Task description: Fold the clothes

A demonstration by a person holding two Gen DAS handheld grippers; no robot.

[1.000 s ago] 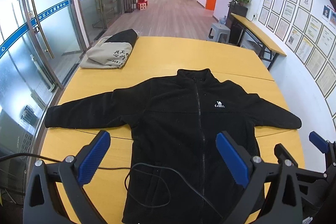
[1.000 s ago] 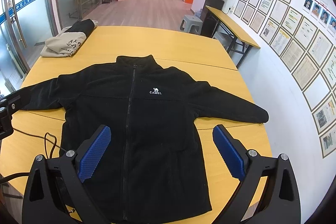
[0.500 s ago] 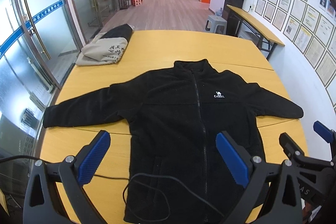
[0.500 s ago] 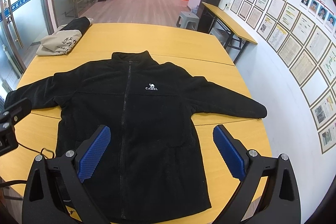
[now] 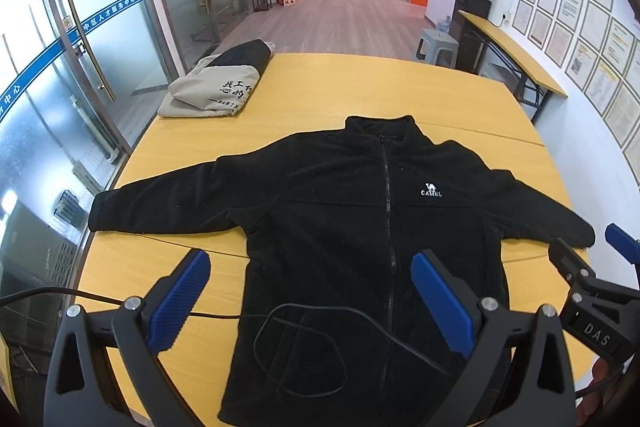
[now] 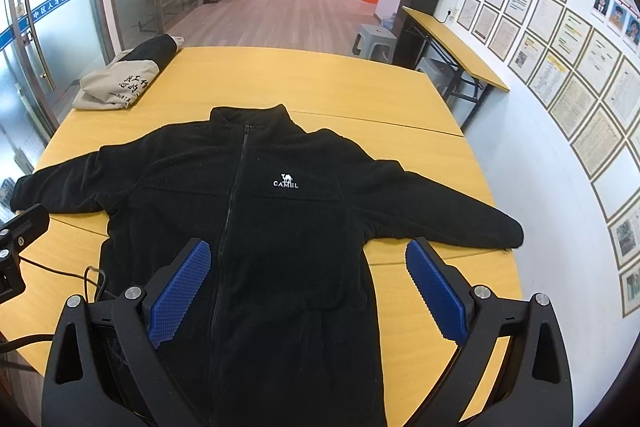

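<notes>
1. The black fleece jacket (image 5: 372, 227) lies flat and zipped, front up, sleeves spread, on the yellow table (image 5: 352, 87).
2. Left gripper (image 5: 310, 301) and right gripper (image 6: 306, 281) hover spread wide, empty.
3. Probably a sleeve fold comes first: pinch the cuff, sweep it across the chest, keep the fabric flat.
4. Only the left view shows the thin cable (image 5: 304, 339) looping over the hem; clear it.
</notes>
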